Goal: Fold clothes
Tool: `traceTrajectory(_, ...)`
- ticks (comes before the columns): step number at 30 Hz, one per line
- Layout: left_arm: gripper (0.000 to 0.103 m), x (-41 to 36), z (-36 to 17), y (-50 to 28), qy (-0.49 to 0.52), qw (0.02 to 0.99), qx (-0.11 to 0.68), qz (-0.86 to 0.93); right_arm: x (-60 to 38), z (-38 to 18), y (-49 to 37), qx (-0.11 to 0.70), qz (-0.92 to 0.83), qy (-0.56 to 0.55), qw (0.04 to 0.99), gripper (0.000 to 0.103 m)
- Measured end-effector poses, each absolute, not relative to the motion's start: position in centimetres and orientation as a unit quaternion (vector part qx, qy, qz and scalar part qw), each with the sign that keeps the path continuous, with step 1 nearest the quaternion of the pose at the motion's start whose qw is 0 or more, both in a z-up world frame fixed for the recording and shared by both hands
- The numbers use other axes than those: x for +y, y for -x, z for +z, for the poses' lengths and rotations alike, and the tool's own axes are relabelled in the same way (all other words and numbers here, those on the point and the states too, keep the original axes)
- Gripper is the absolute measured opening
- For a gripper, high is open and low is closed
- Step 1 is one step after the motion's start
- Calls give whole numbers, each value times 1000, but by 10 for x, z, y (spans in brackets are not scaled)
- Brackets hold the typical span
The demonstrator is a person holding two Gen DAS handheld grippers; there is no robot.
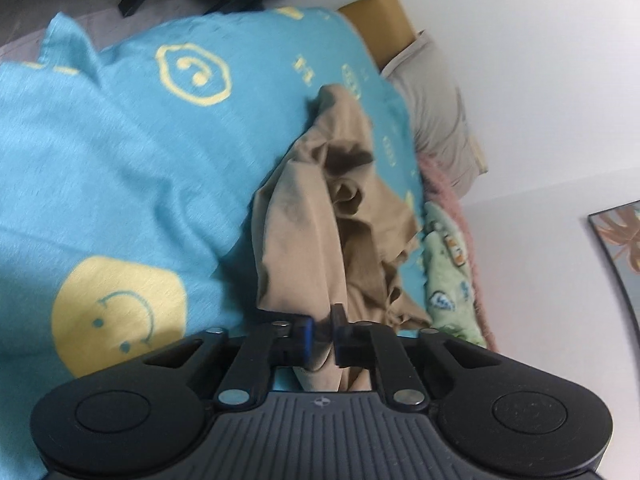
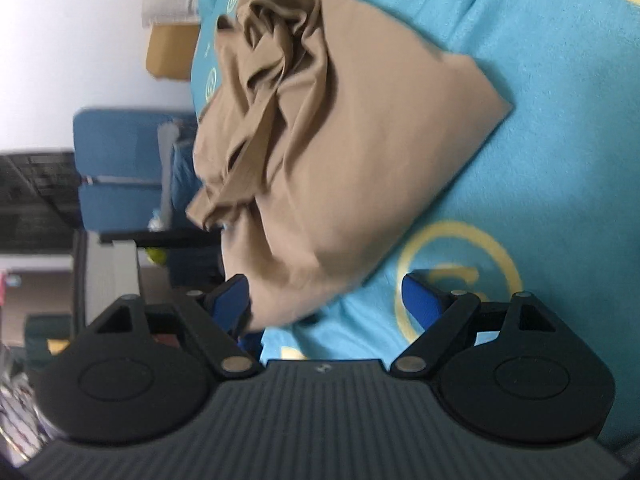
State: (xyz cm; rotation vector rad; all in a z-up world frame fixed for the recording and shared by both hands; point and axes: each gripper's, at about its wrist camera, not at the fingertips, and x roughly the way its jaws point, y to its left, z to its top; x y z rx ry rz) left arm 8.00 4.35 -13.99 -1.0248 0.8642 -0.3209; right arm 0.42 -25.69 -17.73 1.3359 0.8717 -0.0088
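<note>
Left wrist view had the left gripper (image 1: 324, 338) clamped down on a bunched edge of the tan garment (image 1: 320, 216), with the cloth pinched right between the 2 blue pads (image 1: 307, 336) and barely any gap left. The rest of the garment trailed away from the jaws in a crumpled heap across the turquoise blanket (image 1: 120, 168) with yellow smiley faces on it, which covered the bed. Past the far end of the blanket there was a mustard-coloured headboard (image 1: 378, 20) and a grey pillow (image 1: 436, 112) against the white wall (image 1: 540, 60). A pale green printed cloth (image 1: 444, 276) lay just beside the garment along the wall side, with something pink and fuzzy next to it, too blurred to say what. A framed picture (image 1: 620, 240) was on the wall.

Right wrist view showed the right gripper (image 2: 326, 300) with its jaws spread wide and nothing clamped. A lower corner of the same tan garment (image 2: 340, 152) drooped into the gap close to the left blue pad (image 2: 230, 298), possibly touching it, but motion blur made that hard to call. The other pad sat over bare turquoise blanket (image 2: 540, 100). One flatter corner of the garment pointed out to the right on the blanket, the wrinkled part piled up behind. Blue furniture (image 2: 120, 168) stood off the bed's edge.
</note>
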Motion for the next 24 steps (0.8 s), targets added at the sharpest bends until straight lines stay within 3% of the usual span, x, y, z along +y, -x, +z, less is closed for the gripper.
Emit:
traceTrajectory(4,5,50,-133,-75,498,774,356,-161,-265,-174,-3,367,-30,-595,714,84)
traceTrajectory(7,5,54,-133,-74,524,761,346,-162,-276,-169,0,351,-72,-589,725,65)
traceTrajectory(9,5,53,-139,-80,541,747,354,-155,-284,-166,3,343,-98,-586,727,46)
traceTrajectory(10,5,54,-141,-83,544,743,359,-152,-286,-166,5,343,-104,-585,728,27)
traceTrajectory(11,5,54,-144,-86,547,739,364,-148,-288,-165,6,342,-108,-583,729,20)
traceTrajectory(14,12,53,-150,-93,549,730,383,-141,-292,-160,9,343,-109,-563,744,12)
traceTrajectory(18,58,48,-163,-103,541,714,424,-134,-294,-147,14,326,-95,-541,770,11)
traceTrajectory(21,61,42,-169,-110,531,707,448,-133,-296,-138,17,311,-84,-530,784,10)
traceTrajectory(24,51,44,-173,-115,539,707,441,-127,-296,-131,17,302,-82,-523,793,9)
